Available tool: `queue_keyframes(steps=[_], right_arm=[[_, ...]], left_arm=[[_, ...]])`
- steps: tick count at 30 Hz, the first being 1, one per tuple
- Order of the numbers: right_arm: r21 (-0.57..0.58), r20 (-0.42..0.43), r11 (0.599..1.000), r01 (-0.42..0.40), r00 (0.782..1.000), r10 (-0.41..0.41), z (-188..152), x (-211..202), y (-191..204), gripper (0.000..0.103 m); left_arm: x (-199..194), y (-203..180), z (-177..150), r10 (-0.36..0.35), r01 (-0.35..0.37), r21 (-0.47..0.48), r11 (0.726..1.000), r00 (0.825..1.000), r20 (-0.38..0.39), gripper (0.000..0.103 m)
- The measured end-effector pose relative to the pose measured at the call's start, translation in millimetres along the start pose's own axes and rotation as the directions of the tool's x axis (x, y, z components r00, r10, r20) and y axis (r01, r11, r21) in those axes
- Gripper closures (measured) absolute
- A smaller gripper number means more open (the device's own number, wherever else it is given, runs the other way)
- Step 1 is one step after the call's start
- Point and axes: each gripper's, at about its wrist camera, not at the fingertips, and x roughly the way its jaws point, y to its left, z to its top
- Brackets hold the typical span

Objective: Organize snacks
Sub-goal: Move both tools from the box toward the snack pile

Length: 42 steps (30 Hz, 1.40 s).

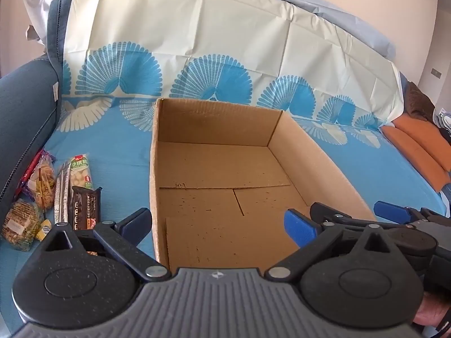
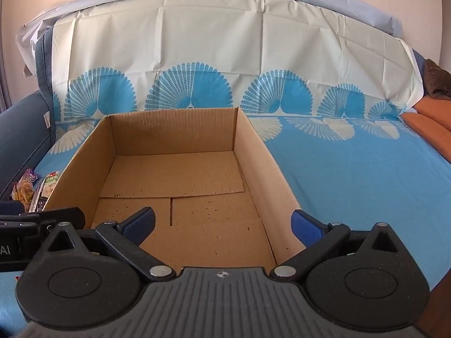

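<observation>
An open, empty cardboard box (image 1: 324, 166) stands on a blue patterned cloth; it also fills the middle of the right wrist view (image 2: 262, 152). Several snack packs lie left of it: a dark brown bar (image 1: 86, 208), a green-topped pack (image 1: 80, 173), a silver stick pack (image 1: 62, 194), a clear bag of crackers (image 1: 43, 183) and a round cracker pack (image 1: 21, 224). My left gripper (image 1: 218, 224) is open and empty at the box's near edge. My right gripper (image 2: 222, 225) is open and empty over the box's near end; it also shows in the left wrist view (image 1: 391, 211).
The cloth (image 2: 352, 174) covers a sofa seat and its backrest (image 1: 197, 22). A dark blue armrest (image 1: 22, 112) rises left of the snacks. Orange cushions (image 1: 417, 146) lie at the far right. The snacks peek past the box's left wall in the right wrist view (image 2: 33, 188).
</observation>
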Motion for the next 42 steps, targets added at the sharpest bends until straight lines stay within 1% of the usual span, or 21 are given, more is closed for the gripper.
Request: queue_keyframes(steps=[7,8,11,17,18,20,22,26,27,29,32,34,35,36,37,38,39,40,42], right_arm=[[0.007,0.000,1.000,-0.001,1.000,0.001,0,4,3,0.002],[0.007,0.001,1.000,-0.004,1.000,0.004,0,5,3,0.005],[0.000,0.004,1.000,-0.006,1.000,0.006,-1,3,5,0.010],[-0.001,0.015,1.000,-0.008,1.000,0.008,-7,1,9,0.015],[0.003,0.008,1.000,-0.013,1.000,0.013,-2,2,7,0.015],[0.002,0.012,1.000,-0.014,1.000,0.014,-4,1,8,0.017],[-0.010,0.017,1.000,-0.011,1.000,0.011,0,1,7,0.019],[-0.029,0.022,0.999,-0.018,1.000,0.019,-1,1,9,0.028],[-0.039,0.028,0.999,-0.015,0.999,0.016,0,0,10,0.029],[-0.047,0.022,0.999,-0.026,0.999,0.027,1,0,10,0.036],[-0.070,0.036,0.997,-0.036,0.999,0.038,2,0,15,0.043],[-0.072,0.039,0.996,-0.051,0.998,0.053,3,-1,19,0.044],[-0.073,0.039,0.996,-0.055,0.998,0.058,4,-1,20,0.045],[-0.067,0.035,0.996,-0.063,0.997,0.066,4,-1,22,0.045],[-0.064,0.033,0.996,-0.069,0.997,0.071,4,-1,23,0.046],[-0.058,0.036,0.995,-0.076,0.996,0.078,5,-1,25,0.047],[-0.055,0.037,0.995,-0.082,0.996,0.084,5,-2,27,0.047],[-0.051,0.037,0.995,-0.090,0.995,0.092,6,-2,30,0.049],[-0.041,0.050,0.993,-0.107,0.993,0.109,7,-3,35,0.053]], left_arm=[[0,3,1,-0.009,0.009,0.007,1.000,1.000,0.001,0.002],[-1,0,1,-0.009,0.009,0.011,1.000,1.000,0.001,0.002],[0,-2,2,-0.007,0.007,0.011,1.000,1.000,0.005,0.002],[3,0,-1,-0.005,0.005,0.017,1.000,1.000,0.008,0.002],[3,0,-1,-0.005,0.005,0.017,1.000,1.000,0.008,0.002],[3,0,-1,-0.005,0.004,0.017,1.000,1.000,0.008,0.002],[2,0,-2,-0.001,0.000,0.025,1.000,1.000,0.011,0.004],[3,-1,-4,-0.002,0.001,0.033,0.999,1.000,0.007,0.008],[4,-1,-5,-0.001,0.001,0.037,0.999,1.000,0.004,0.011],[4,0,-5,0.010,-0.009,0.057,0.998,1.000,-0.007,0.015],[5,0,-5,0.015,-0.013,0.077,0.997,1.000,-0.015,0.024],[4,1,-4,0.013,-0.013,0.085,0.996,1.000,-0.001,0.034],[3,1,-3,0.018,-0.018,0.091,0.996,1.000,0.003,0.037],[2,2,-3,0.020,-0.021,0.097,0.995,1.000,0.008,0.044],[0,4,-2,0.014,-0.015,0.093,0.996,1.000,0.010,0.050],[-1,5,-2,0.001,-0.003,0.084,0.996,1.000,0.029,0.052],[-3,7,-1,-0.005,0.002,0.084,0.996,0.999,0.039,0.058],[-4,8,-1,-0.011,0.008,0.084,0.996,0.999,0.040,0.066],[-8,12,2,-0.023,0.021,0.090,0.996,0.999,0.025,0.075]])
